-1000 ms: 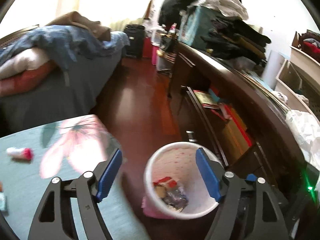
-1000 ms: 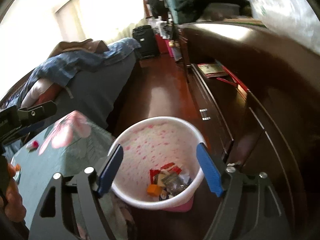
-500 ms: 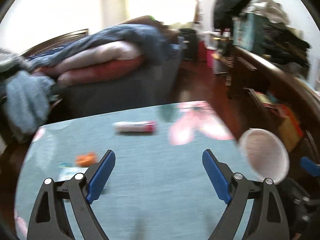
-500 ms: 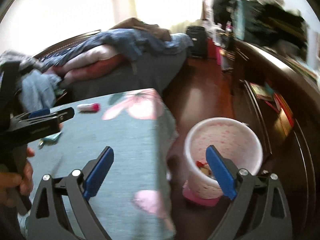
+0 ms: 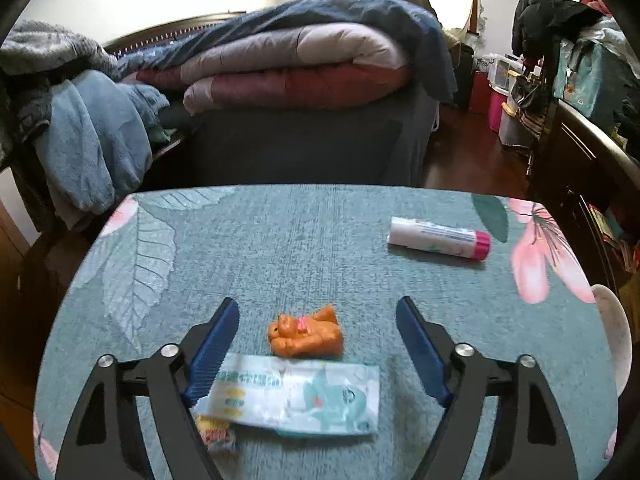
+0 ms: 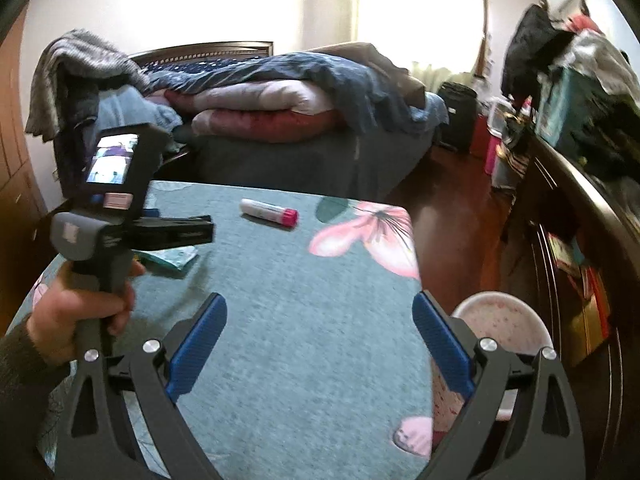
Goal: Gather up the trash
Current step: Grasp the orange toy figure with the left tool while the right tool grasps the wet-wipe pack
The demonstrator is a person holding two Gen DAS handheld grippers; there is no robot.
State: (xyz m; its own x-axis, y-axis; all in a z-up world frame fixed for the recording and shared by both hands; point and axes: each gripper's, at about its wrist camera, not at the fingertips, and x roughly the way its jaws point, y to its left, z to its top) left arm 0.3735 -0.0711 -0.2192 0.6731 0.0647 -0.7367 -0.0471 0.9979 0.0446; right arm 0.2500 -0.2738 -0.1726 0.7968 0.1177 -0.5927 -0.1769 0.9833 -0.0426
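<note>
Both grippers have swung away from the pink-speckled bin and now face the table. Left gripper (image 5: 316,344) hovers low over the teal flowered tablecloth (image 5: 280,240) near its near edge, jaws spread wide and holding nothing. Between the blue fingers (image 5: 212,344) lie an orange toy figure (image 5: 306,332) and, just nearer, a pale green wrapper (image 5: 296,394) that touches the left finger; a small yellow-red scrap (image 5: 216,434) sits under that finger. Toward the far right corner rests a white tube with a pink cap (image 5: 438,237). Right gripper (image 6: 320,344) is likewise spread and empty over bare cloth, with the bin (image 6: 500,320) off the table's right edge.
</note>
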